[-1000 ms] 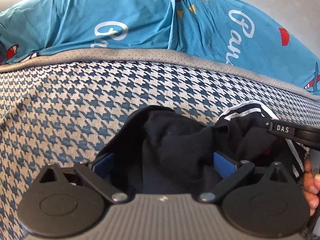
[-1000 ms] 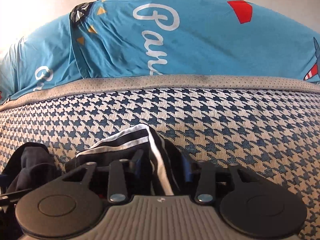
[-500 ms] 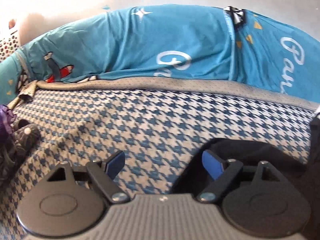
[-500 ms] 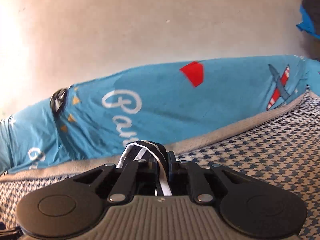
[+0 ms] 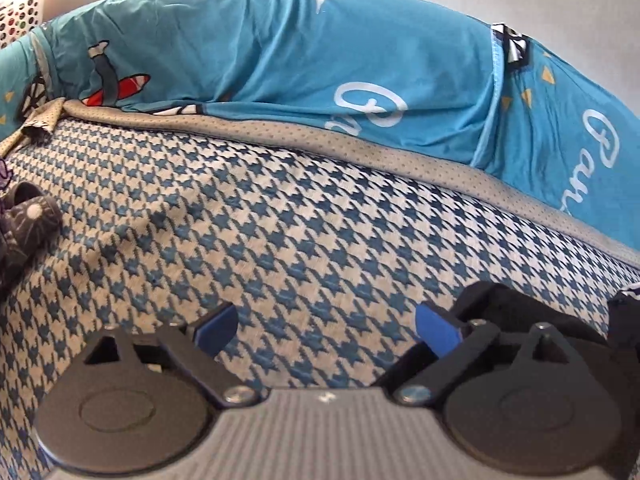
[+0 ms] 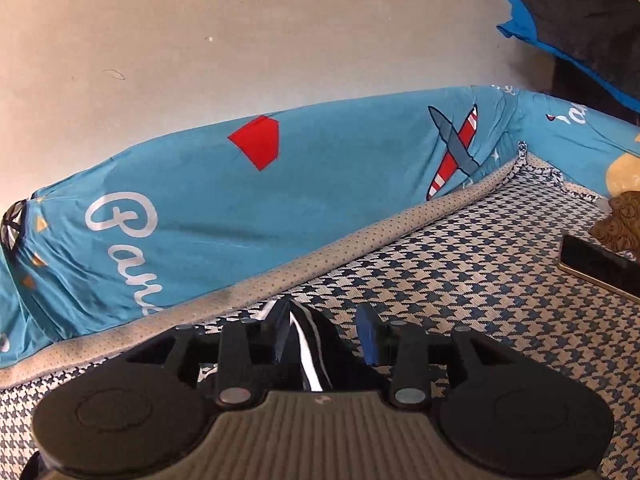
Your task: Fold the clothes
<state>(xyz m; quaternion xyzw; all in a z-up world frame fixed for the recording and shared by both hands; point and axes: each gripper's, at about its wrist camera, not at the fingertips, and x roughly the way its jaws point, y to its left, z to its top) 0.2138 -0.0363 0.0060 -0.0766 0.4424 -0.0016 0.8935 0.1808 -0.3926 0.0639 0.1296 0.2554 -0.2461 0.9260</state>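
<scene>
A black garment with white stripes [image 6: 308, 344] rises in a peak between the fingers of my right gripper [image 6: 323, 334]. Its jaws are opening: the right blue pad [image 6: 367, 334] stands clear of the cloth, which leans toward the left finger. In the left wrist view the same black garment [image 5: 516, 312] lies on the houndstooth bed cover [image 5: 320, 220], just right of my left gripper [image 5: 324, 324]. That gripper's jaws are opening wide, with only bare bed cover between the blue pads.
A blue printed bolster [image 5: 280, 52] runs along the far edge of the bed against a pale wall [image 6: 240, 40]. Dark patterned clothes [image 5: 28, 220] lie at the left, and a white perforated basket [image 5: 16, 4] stands behind them. A black phone [image 6: 600, 268] and a brown toy [image 6: 620, 220] sit on the right.
My left gripper has swung left off the black garment, which was between its pads. My right gripper has risen and turned right, and its pinch on the striped cloth has loosened.
</scene>
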